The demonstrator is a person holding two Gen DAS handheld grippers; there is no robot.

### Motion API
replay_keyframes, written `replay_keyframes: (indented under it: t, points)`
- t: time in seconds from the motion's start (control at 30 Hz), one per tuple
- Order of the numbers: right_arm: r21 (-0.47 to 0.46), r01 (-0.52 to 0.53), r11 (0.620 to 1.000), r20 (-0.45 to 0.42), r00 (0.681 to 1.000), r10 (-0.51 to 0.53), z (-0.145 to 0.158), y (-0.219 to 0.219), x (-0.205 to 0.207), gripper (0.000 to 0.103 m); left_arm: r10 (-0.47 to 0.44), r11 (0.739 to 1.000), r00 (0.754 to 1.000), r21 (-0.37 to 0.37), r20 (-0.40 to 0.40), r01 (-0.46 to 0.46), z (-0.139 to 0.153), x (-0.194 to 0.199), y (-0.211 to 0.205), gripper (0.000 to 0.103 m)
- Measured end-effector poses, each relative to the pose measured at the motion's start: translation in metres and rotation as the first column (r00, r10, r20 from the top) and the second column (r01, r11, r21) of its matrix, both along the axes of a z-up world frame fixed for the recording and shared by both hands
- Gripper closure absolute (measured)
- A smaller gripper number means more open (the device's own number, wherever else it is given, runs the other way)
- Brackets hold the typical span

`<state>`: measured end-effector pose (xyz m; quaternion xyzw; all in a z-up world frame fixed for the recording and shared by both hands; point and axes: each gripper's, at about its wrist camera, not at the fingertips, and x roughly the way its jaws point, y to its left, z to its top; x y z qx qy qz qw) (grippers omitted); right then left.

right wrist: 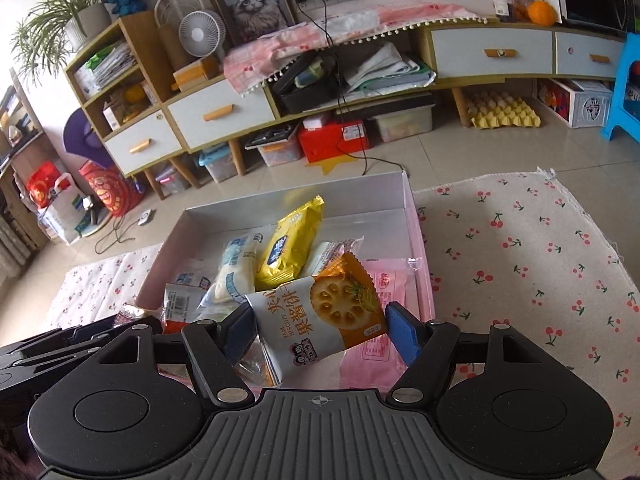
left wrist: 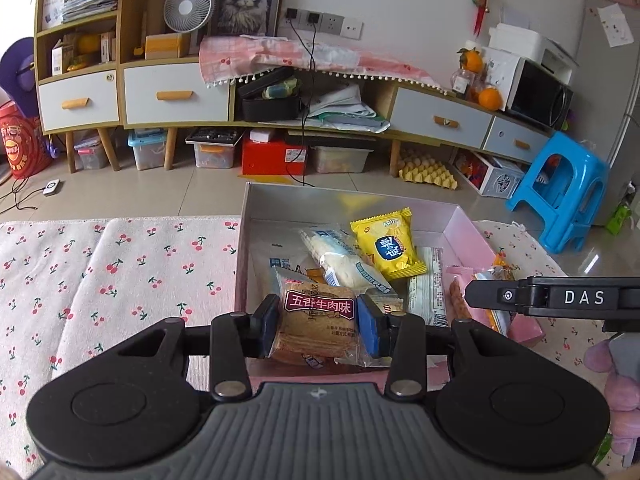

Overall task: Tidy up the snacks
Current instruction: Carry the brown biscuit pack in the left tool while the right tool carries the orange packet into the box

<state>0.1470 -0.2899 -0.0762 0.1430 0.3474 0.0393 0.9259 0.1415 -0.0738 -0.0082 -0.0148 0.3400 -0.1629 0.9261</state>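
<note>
An open grey box [left wrist: 256, 208] with pink outer sides sits on a cherry-print cloth and holds several snack packs, among them a yellow pack [left wrist: 386, 242] and a white roll pack [left wrist: 344, 260]. My left gripper [left wrist: 318, 320] is shut on a brown beef-flavour cracker pack [left wrist: 316, 326] over the box's near end. My right gripper [right wrist: 320, 330] is shut on an orange-and-white jam biscuit pack [right wrist: 320, 316] held over the box [right wrist: 360, 188]. The yellow pack [right wrist: 290, 240] and a pink pack [right wrist: 380, 344] lie in the box below it. The right gripper's arm shows in the left wrist view [left wrist: 560, 298].
The cherry-print cloth [left wrist: 100, 280] spreads left and right [right wrist: 540, 272] of the box. Beyond lie a tiled floor, a long cabinet [left wrist: 280, 92] with storage bins beneath, and a blue stool [left wrist: 560, 188]. A purple plush [left wrist: 624, 392] sits at the right edge.
</note>
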Motion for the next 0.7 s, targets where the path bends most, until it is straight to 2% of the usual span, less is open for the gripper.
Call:
replay_keyframes:
  t: [0.33,0.4,0.53,0.6,0.7]
  points:
    - [-0.009,-0.010,1.000,-0.001,1.000,0.010,-0.0048,0.0033,0.0037,0.030,-0.016,1.000,1.000,-0.011,-0.016,0.015,-0.0065,0.0089,-0.0060,0.062]
    - [-0.008,-0.018,1.000,0.004,1.000,0.018,-0.0050,0.0043,0.0038,0.030,-0.016,1.000,1.000,-0.013,-0.019,0.015,-0.0072,0.0090,-0.0059,0.054]
    - [0.022,-0.013,1.000,-0.005,1.000,0.013,-0.0047,0.0032,0.0048,0.023,-0.021,1.000,1.000,-0.013,-0.007,0.021,-0.0061,0.0077,-0.0050,0.045]
    - [0.033,-0.010,0.999,-0.014,1.000,0.011,-0.0048,0.0021,0.0056,0.019,-0.015,1.000,1.000,-0.014,0.001,0.015,-0.0050,0.0060,-0.0043,0.033]
    - [0.036,-0.007,0.999,-0.019,1.000,0.008,-0.0043,0.0012,0.0048,0.017,-0.019,1.000,1.000,-0.015,0.003,0.019,-0.0045,0.0047,-0.0054,0.025]
